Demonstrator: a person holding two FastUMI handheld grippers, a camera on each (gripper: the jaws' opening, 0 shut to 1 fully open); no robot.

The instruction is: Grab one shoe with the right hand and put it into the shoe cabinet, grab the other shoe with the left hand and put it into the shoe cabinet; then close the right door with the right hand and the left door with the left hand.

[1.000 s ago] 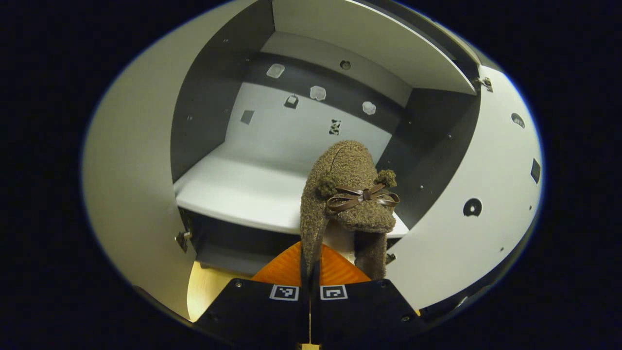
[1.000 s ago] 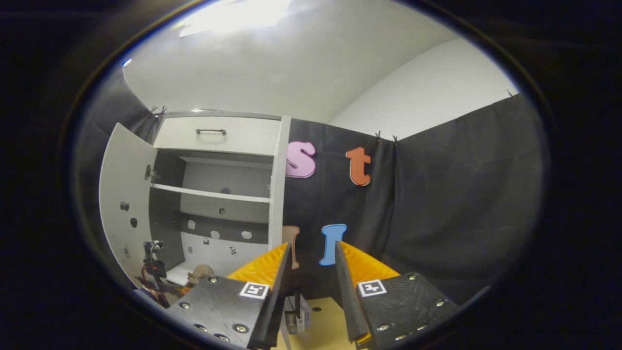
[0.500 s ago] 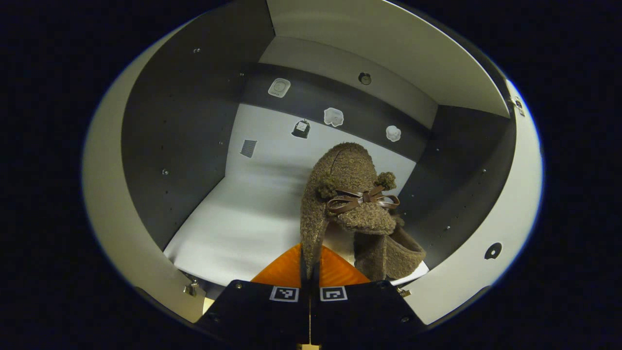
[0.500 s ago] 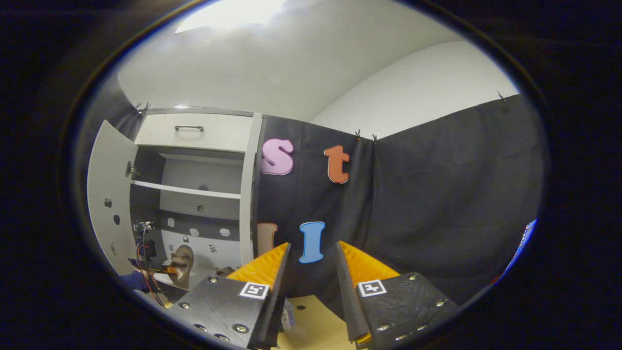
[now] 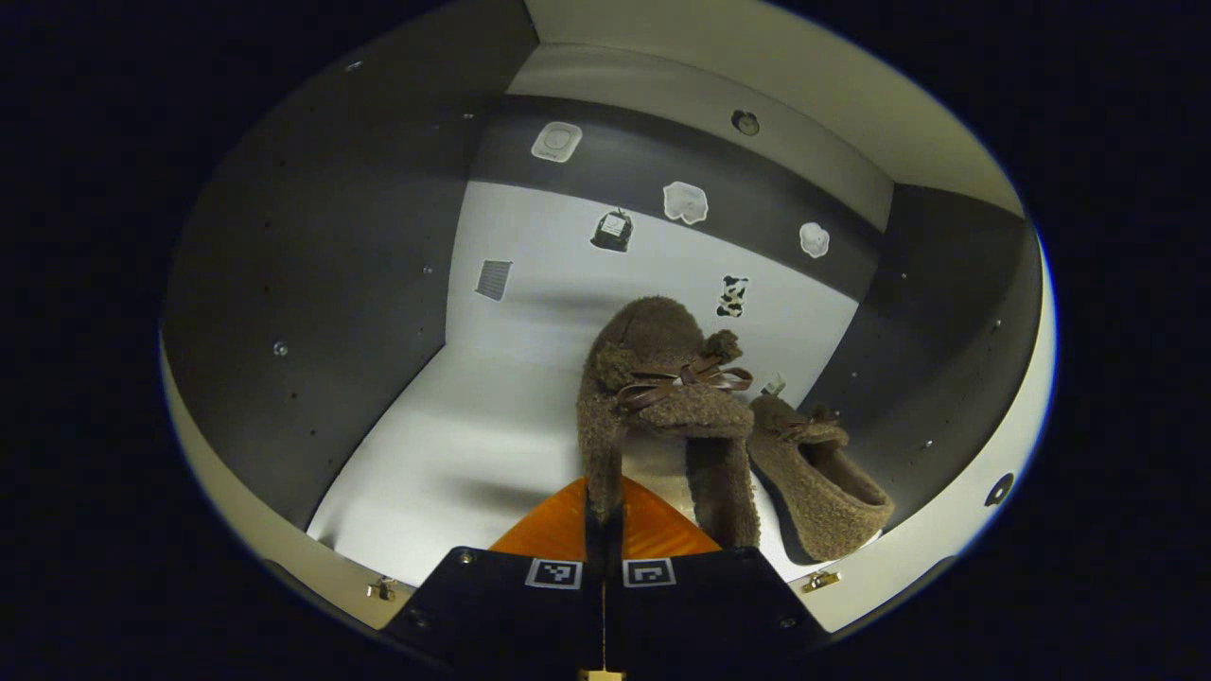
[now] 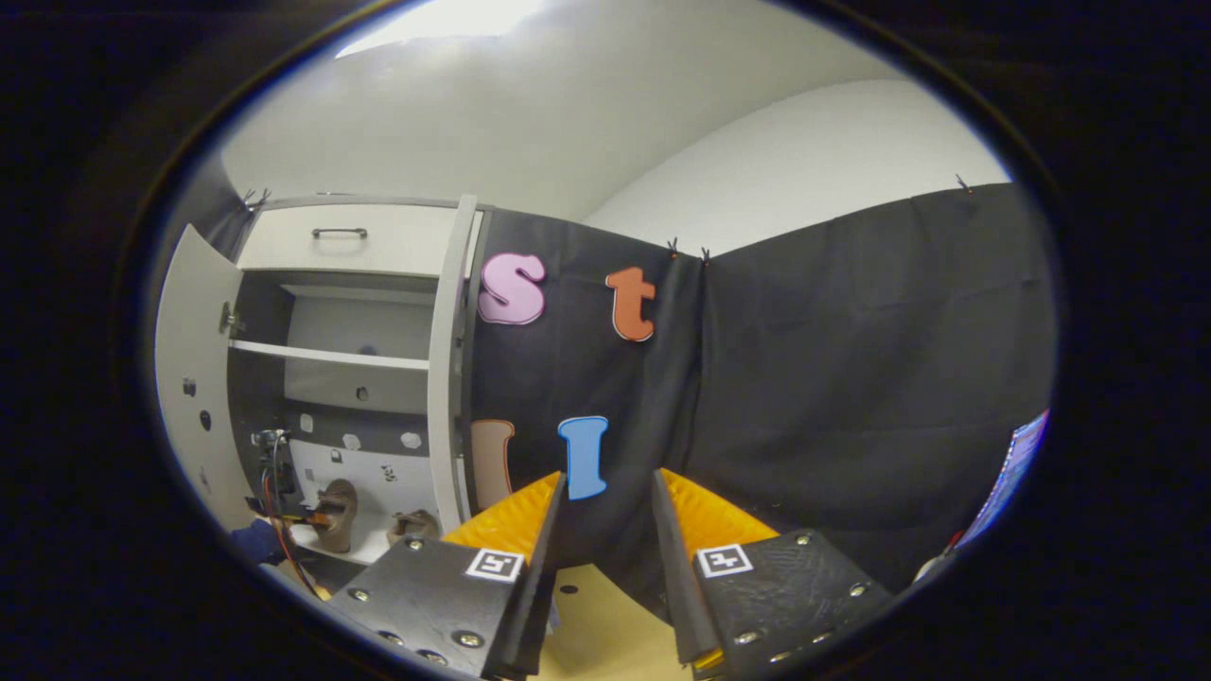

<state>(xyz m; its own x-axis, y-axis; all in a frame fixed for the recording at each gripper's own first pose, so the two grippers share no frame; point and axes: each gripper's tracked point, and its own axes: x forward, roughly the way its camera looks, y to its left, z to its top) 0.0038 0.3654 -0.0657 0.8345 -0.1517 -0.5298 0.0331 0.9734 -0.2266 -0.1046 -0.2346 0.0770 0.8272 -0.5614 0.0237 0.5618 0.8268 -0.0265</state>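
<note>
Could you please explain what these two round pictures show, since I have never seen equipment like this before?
There is no robot here: a person holds a two-finger hand-held gripper in each hand, and a fisheye camera rides on each one, looking forward along its fingers.

The left gripper view looks into the open shoe cabinet. The left hand-held gripper is shut on a fuzzy brown slipper with a bow, pinching its side wall and holding it over the white shelf. A second matching slipper already sits on that shelf, to the right.

The right gripper view is taken from farther back. The right hand-held gripper is open and holds nothing. At the left you see the same cabinet with its left door swung open, both slippers inside, and the black cloth wall beside it.
</note>
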